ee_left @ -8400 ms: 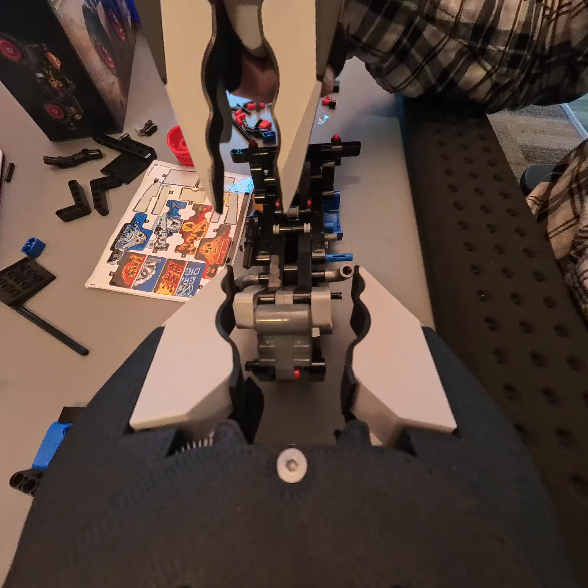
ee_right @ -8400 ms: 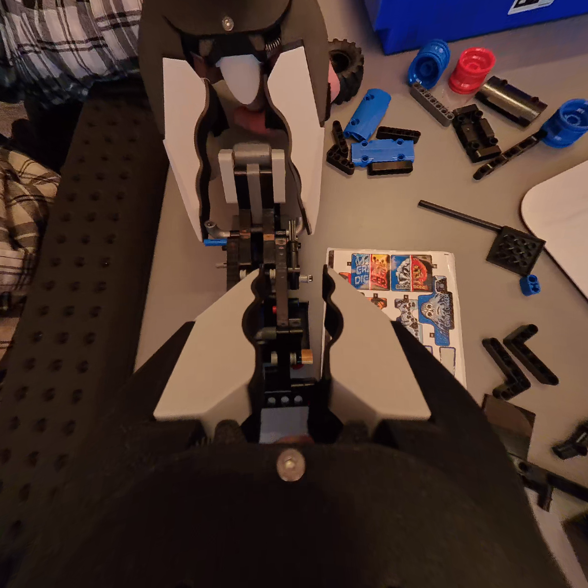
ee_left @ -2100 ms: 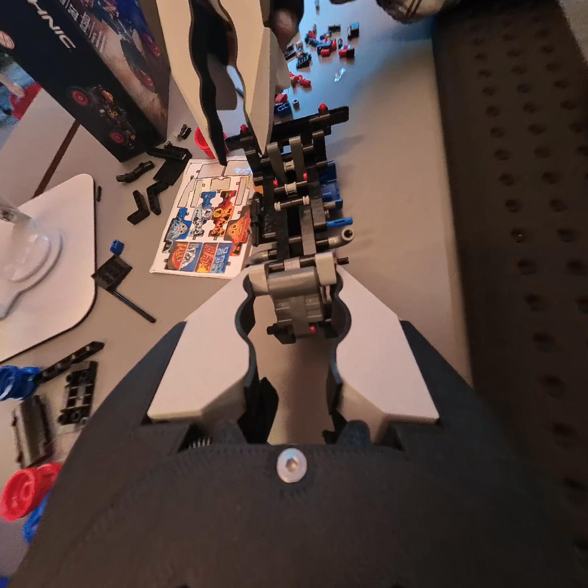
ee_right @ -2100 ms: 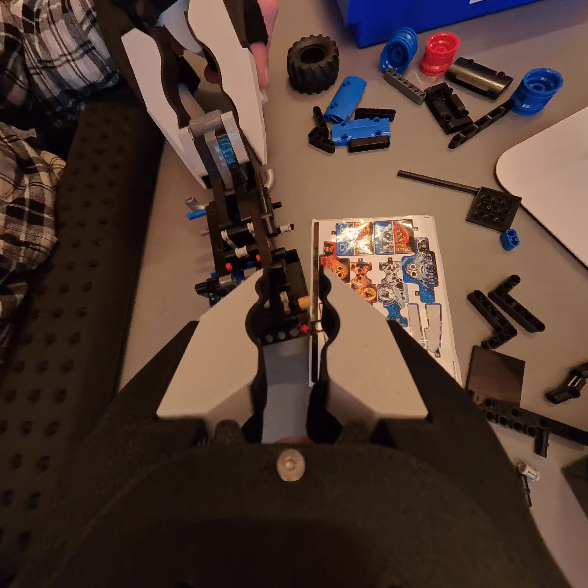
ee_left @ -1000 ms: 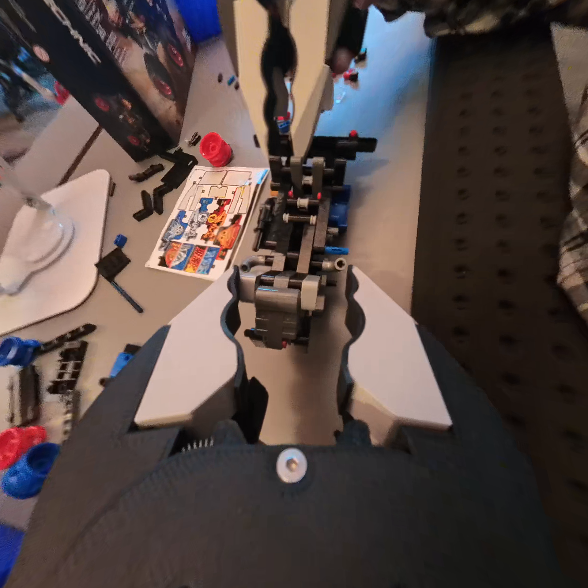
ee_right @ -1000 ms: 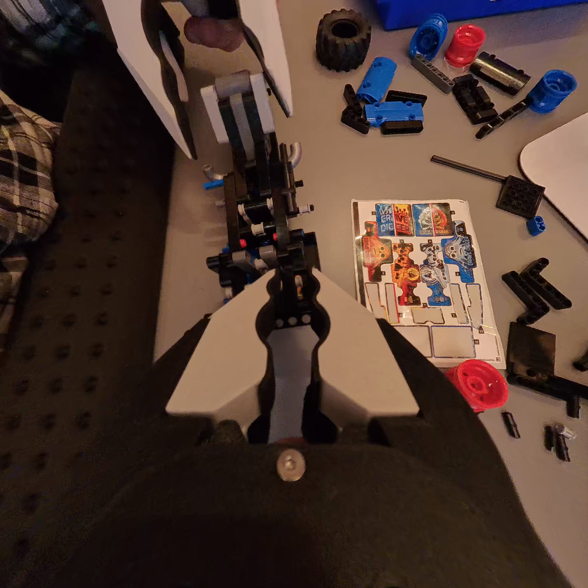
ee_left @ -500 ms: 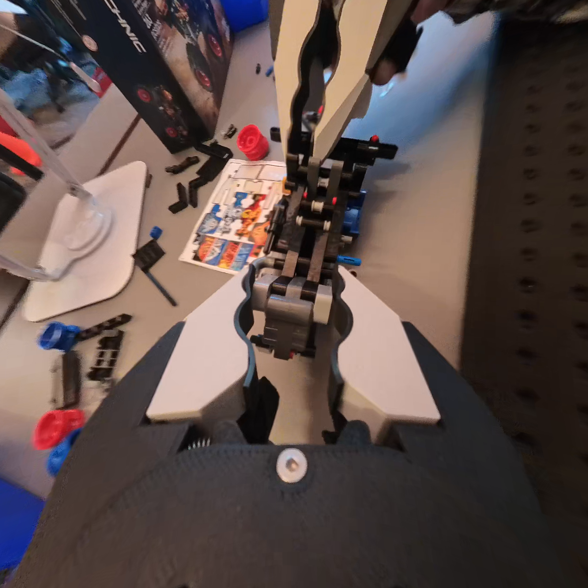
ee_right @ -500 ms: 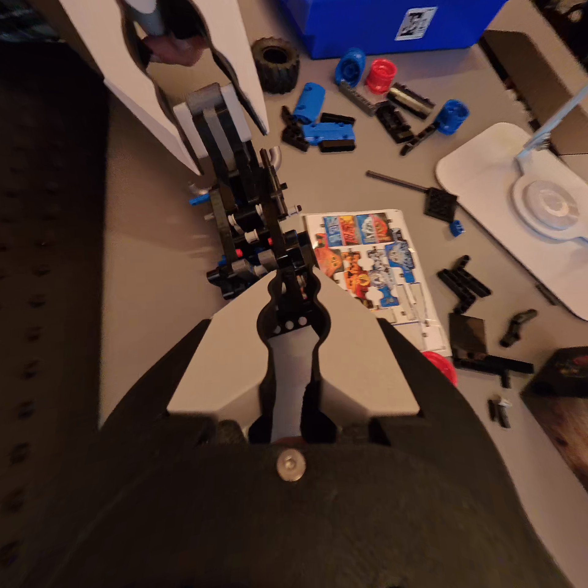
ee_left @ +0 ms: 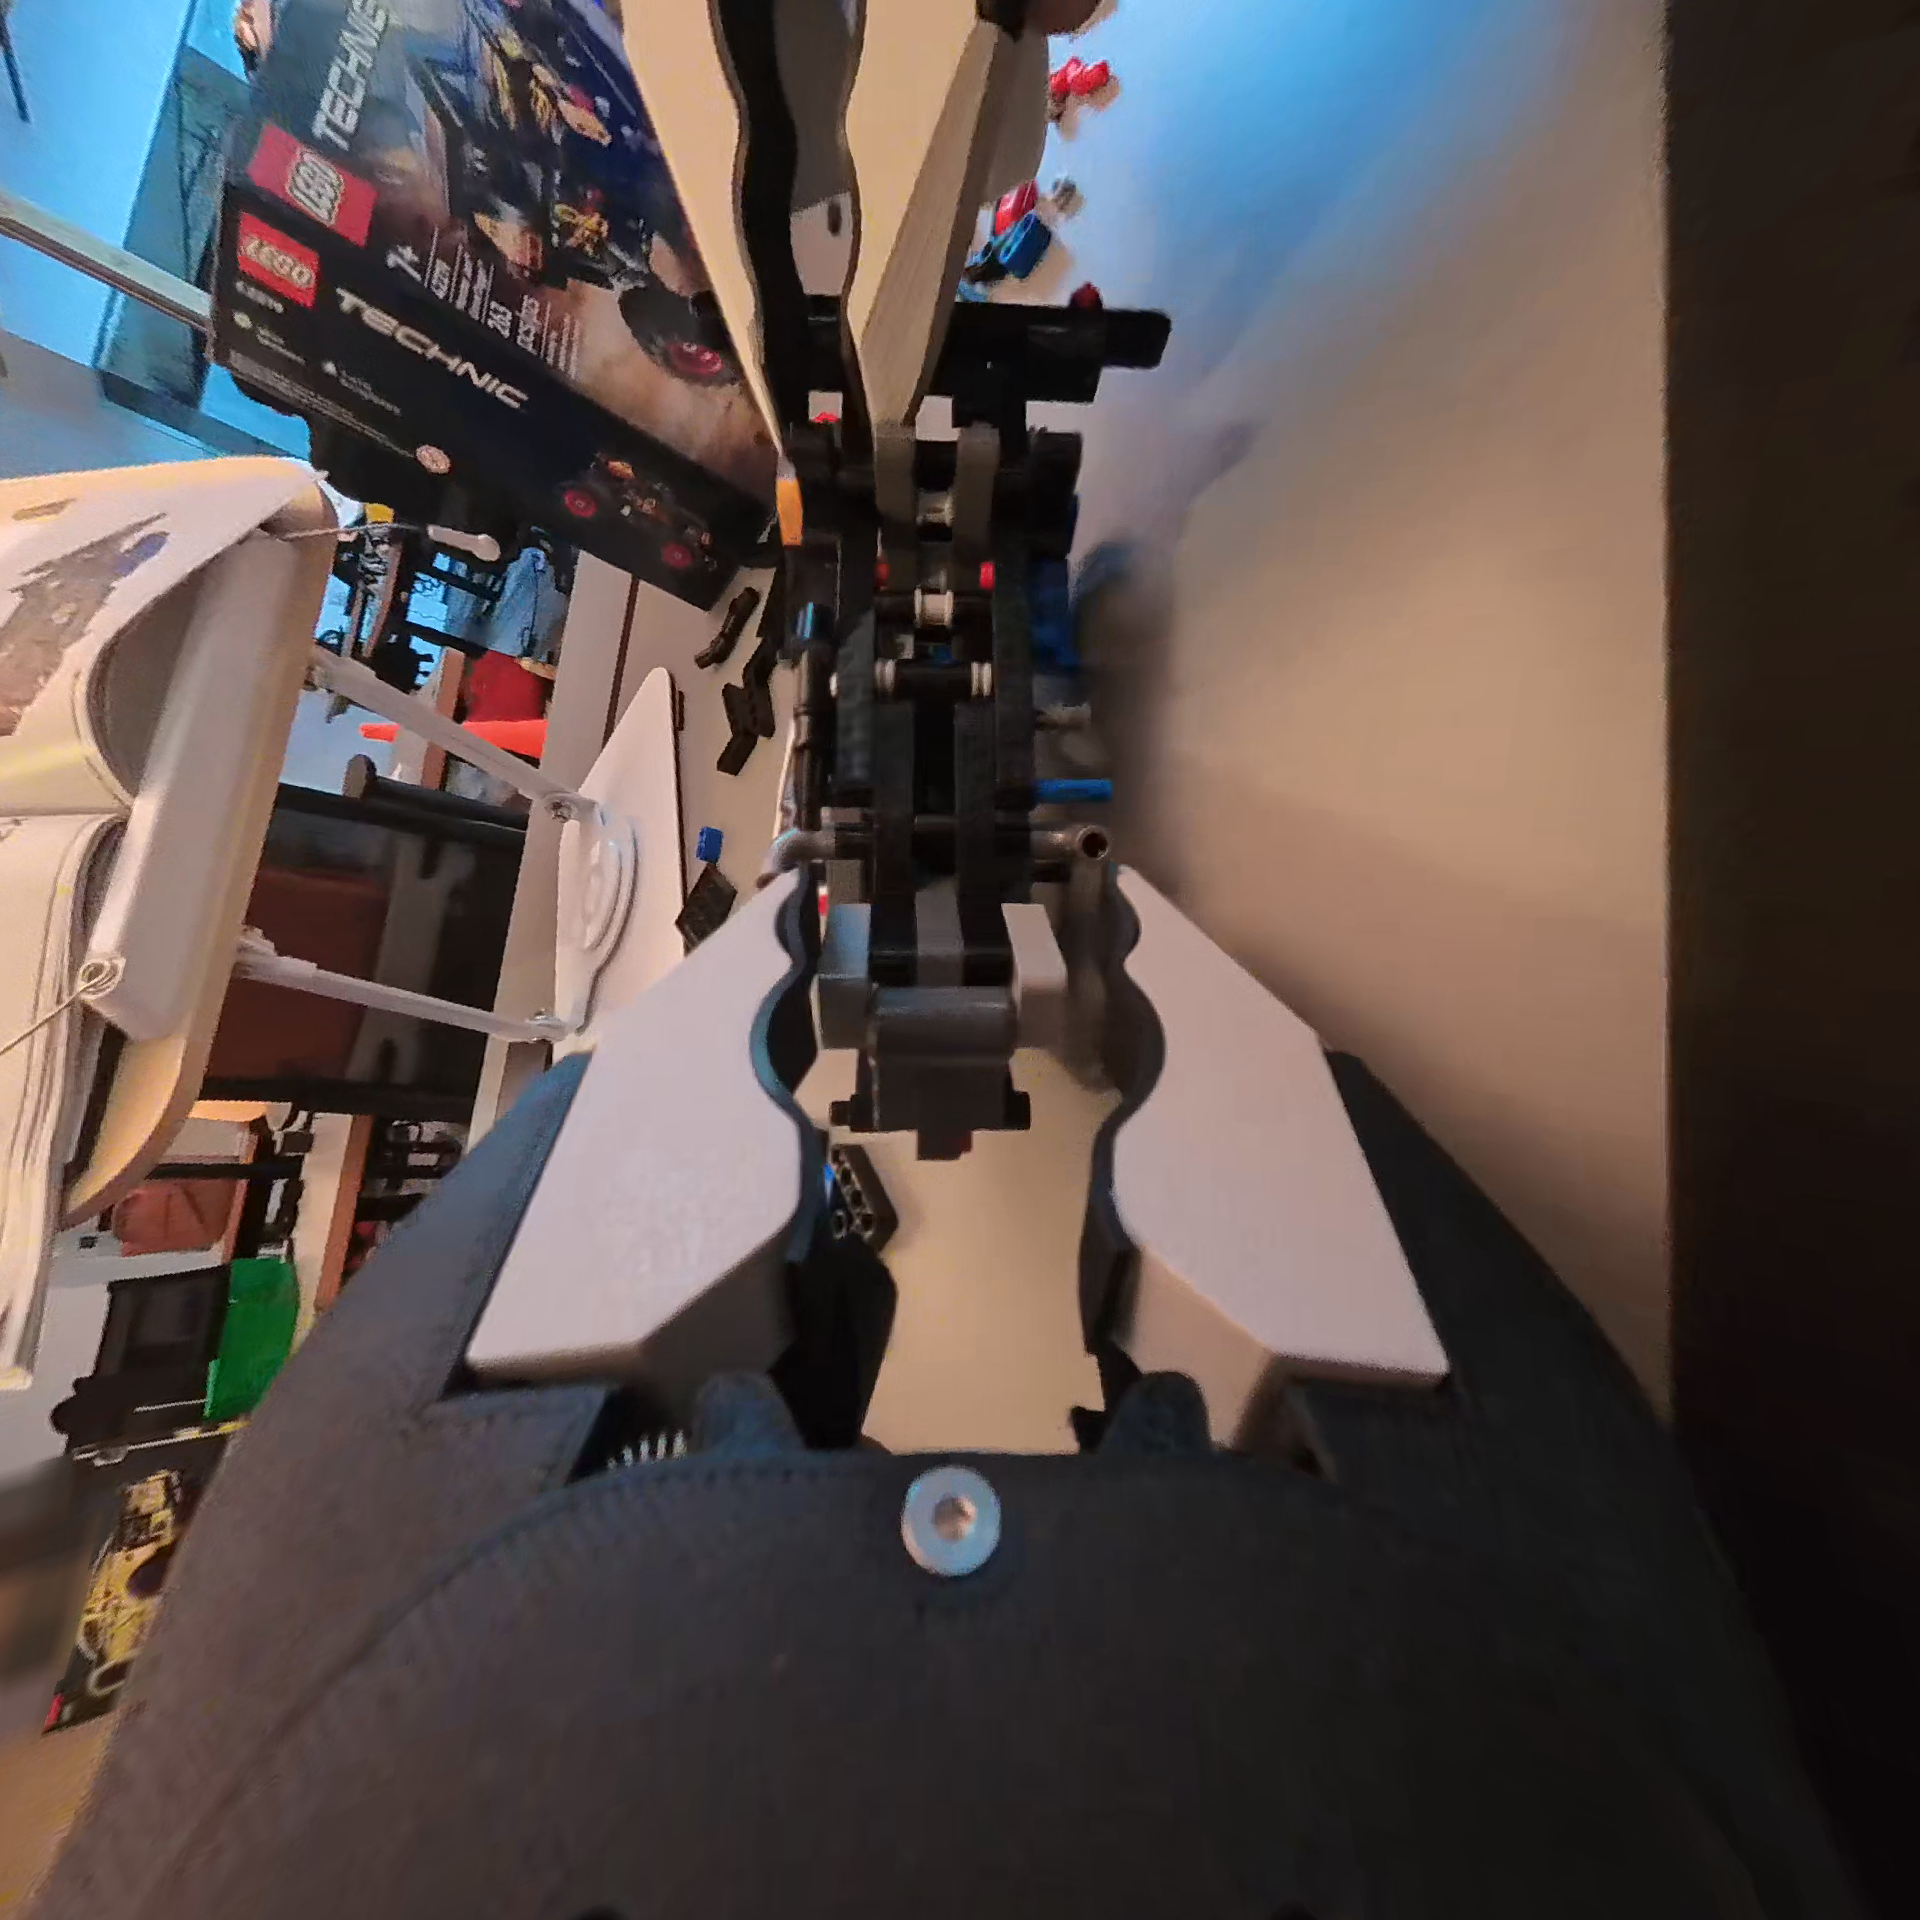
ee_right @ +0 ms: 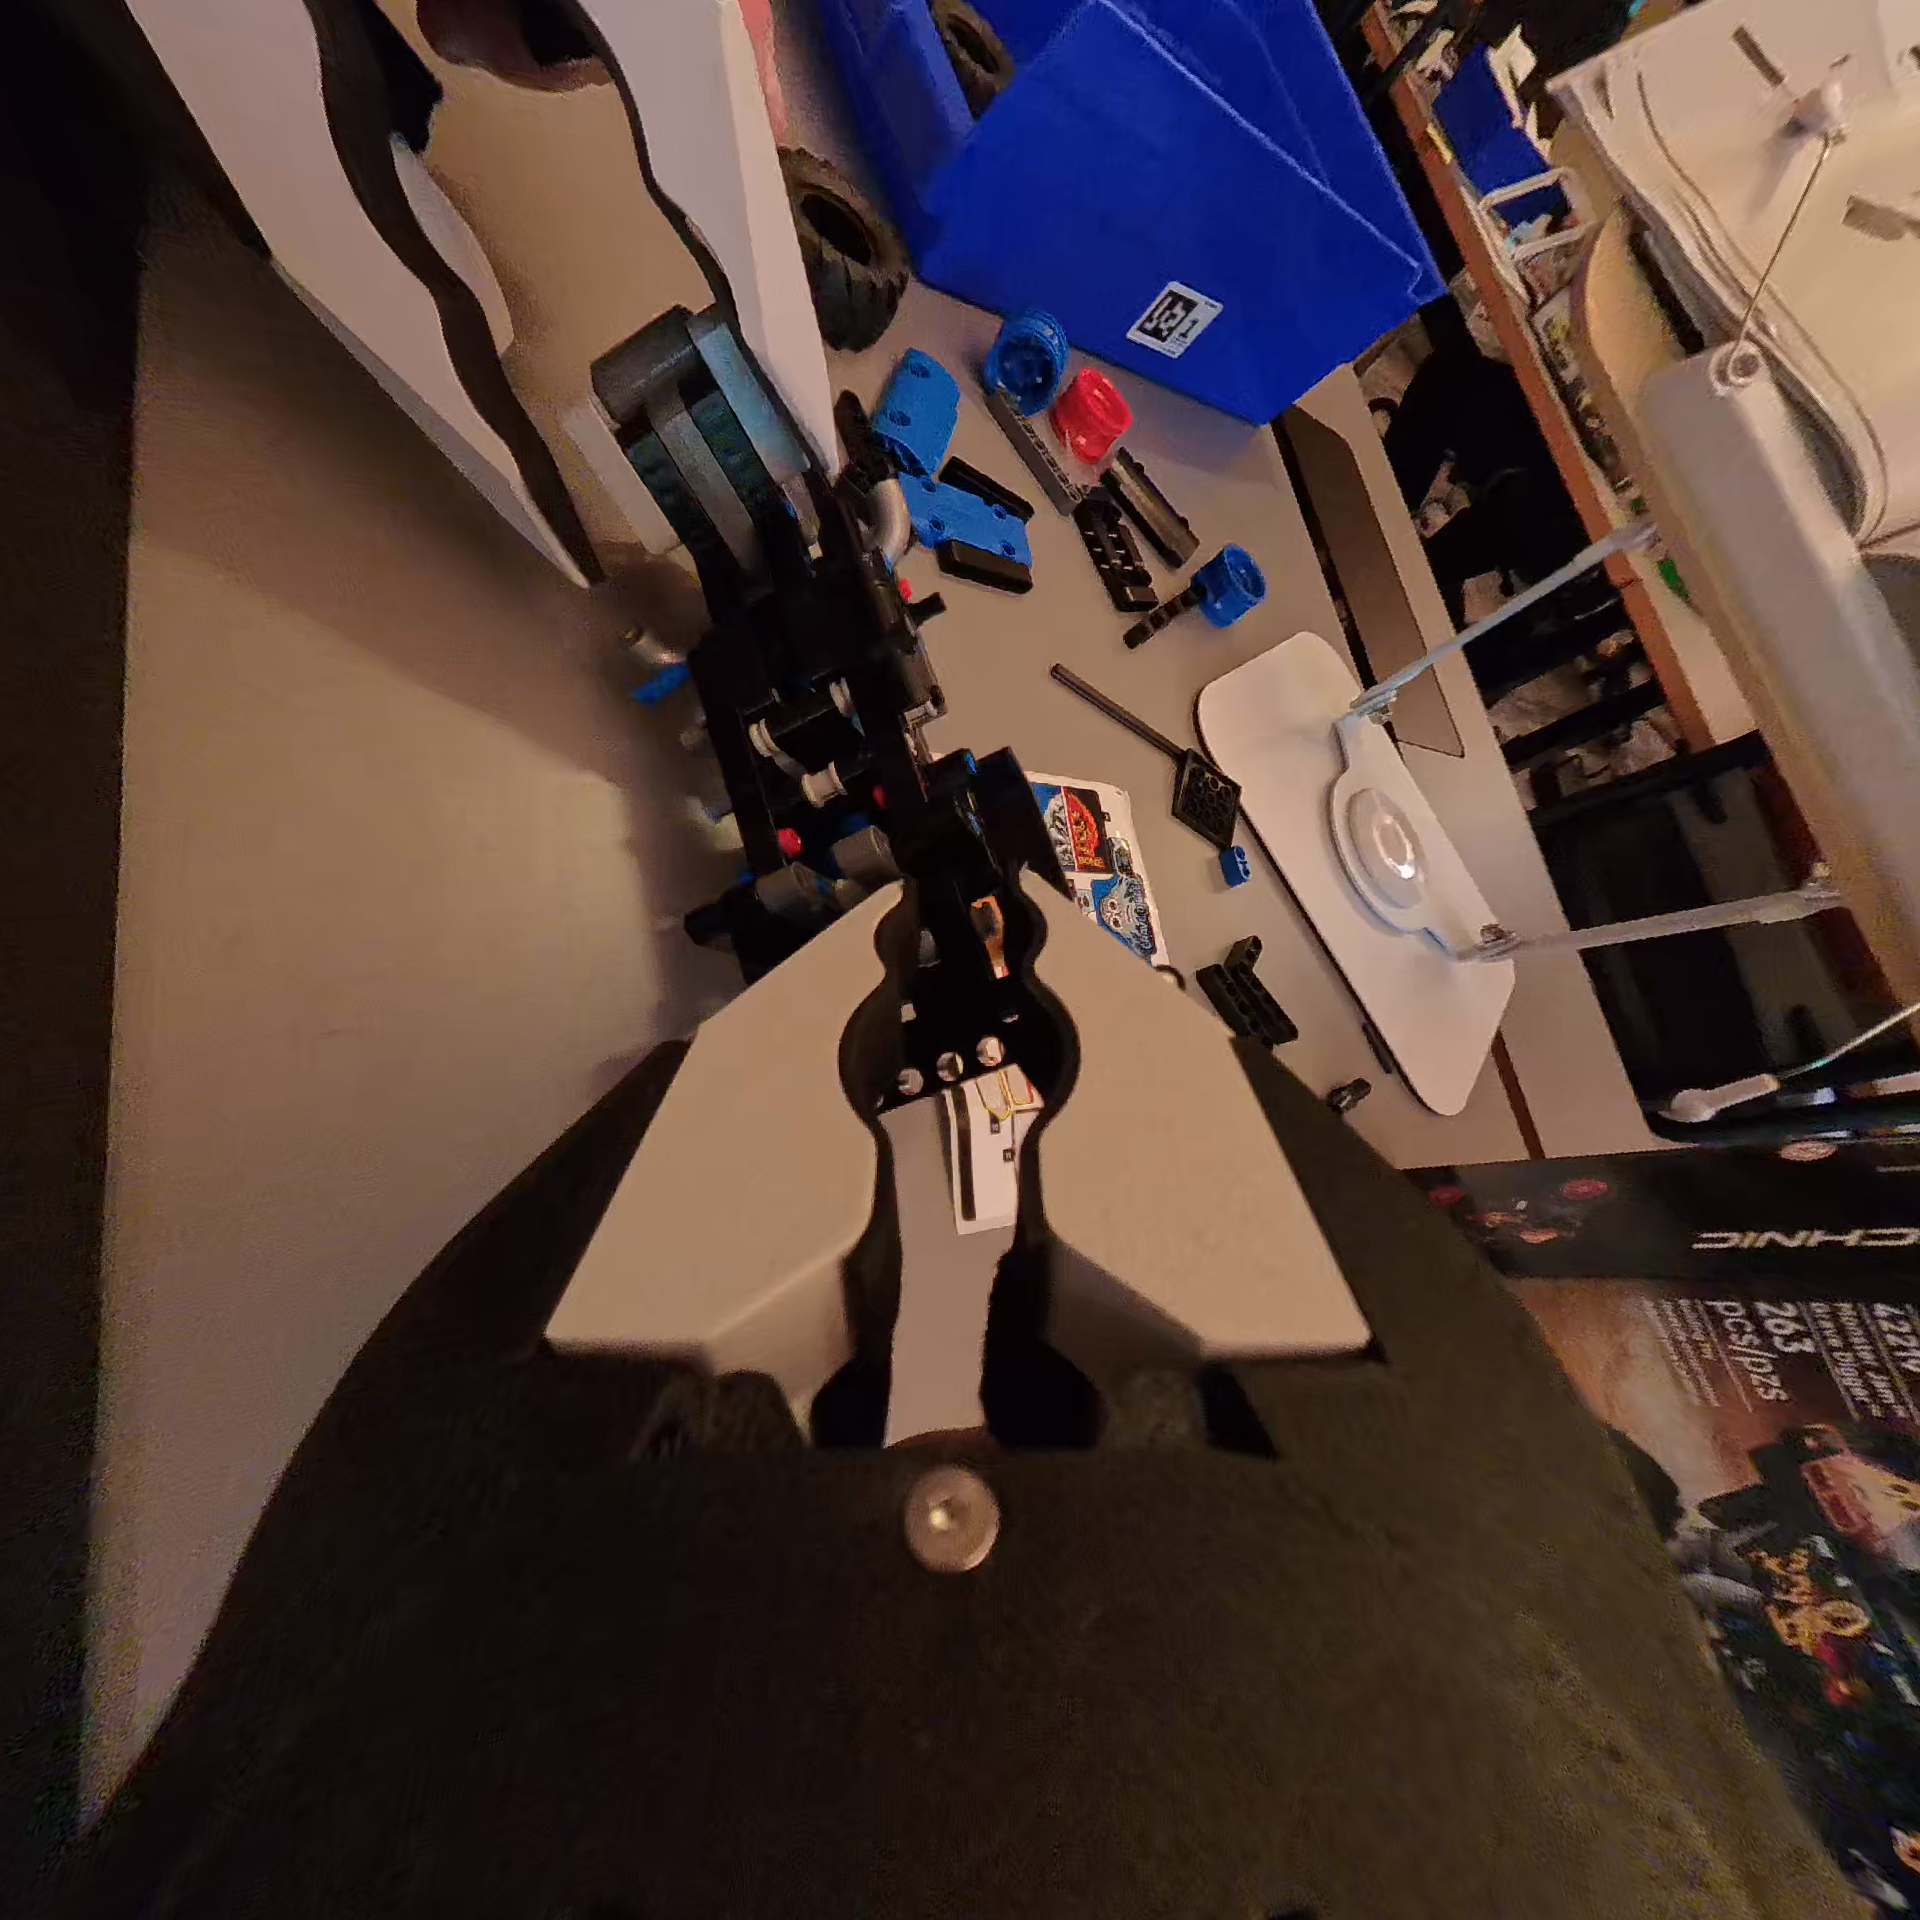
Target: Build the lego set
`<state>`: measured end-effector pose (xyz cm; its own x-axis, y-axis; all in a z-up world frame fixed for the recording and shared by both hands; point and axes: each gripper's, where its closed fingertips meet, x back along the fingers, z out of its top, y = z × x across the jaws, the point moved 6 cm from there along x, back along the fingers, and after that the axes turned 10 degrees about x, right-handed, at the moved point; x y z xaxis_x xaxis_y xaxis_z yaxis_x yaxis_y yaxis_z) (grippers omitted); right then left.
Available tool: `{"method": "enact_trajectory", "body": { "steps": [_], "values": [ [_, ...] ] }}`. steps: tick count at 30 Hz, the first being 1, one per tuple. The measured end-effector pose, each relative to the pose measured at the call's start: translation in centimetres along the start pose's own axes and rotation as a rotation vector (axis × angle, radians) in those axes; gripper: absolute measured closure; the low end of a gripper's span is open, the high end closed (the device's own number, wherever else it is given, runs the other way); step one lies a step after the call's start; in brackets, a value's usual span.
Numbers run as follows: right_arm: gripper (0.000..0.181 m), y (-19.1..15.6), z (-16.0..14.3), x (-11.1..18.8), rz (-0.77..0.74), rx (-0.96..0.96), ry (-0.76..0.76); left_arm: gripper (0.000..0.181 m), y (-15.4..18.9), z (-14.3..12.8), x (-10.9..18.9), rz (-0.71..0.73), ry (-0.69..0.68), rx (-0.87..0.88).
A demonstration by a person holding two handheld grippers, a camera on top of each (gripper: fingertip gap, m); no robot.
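1. Right now the lego chassis [ee_left: 935,665] is off the bench [ee_left: 1351,623], held tilted between both grippers, one at each end.
2. Left gripper [ee_left: 940,997] is clamped across the grey block at the near end of the chassis; its fingers [ee_left: 665,1122] press the block's sides, w/ the grey elbow tube tucked against the right one.
3. Right gripper [ee_right: 951,997] is pinched tight on a thin black beam at the opposite end; in the right wrist view only a narrow strip sits between the jaws.
4. Risk 1: that thin-beam hold looks weak. Any twist b/w the two hands could lever the beam off its pins & split the frame.
5. Risk 2: both views are steeply tilted and blurred, so the grippers are probably swinging. A slip from either end drops the chassis onto the loose parts [ee_right: 997,520] or the sticker sheet [ee_right: 1091,842] below.
6. Risk 3: the blue pin [ee_left: 1070,790] and the other small axles stick out sideways; a knock on the bench edge could pop them out.
7. Risk 4: the set's box [ee_left: 468,260] stands close on the left; a wide swing might clip it.
8. Build looks early-to-mid: black tyre [ee_right: 842,260] and the blue & red wheel hubs [ee_right: 1086,416] lie unmounted.
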<state>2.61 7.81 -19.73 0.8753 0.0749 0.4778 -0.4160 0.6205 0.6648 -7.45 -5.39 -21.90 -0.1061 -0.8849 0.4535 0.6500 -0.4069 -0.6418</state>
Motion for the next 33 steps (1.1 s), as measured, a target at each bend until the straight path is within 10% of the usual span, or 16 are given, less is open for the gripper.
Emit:
{"method": "enact_trajectory", "body": {
  "steps": [12,33],
  "values": [
    [0.168,-0.9,0.4,0.7,-0.028,0.083,0.002,0.128,-0.8,1.2,1.1,-0.113,0.086,0.293],
    [0.15,-3.2,1.6,6.5,0.101,-0.14,0.129,0.137,0.4,0.7,0.8,-0.104,0.051,0.261]
  ]
}}
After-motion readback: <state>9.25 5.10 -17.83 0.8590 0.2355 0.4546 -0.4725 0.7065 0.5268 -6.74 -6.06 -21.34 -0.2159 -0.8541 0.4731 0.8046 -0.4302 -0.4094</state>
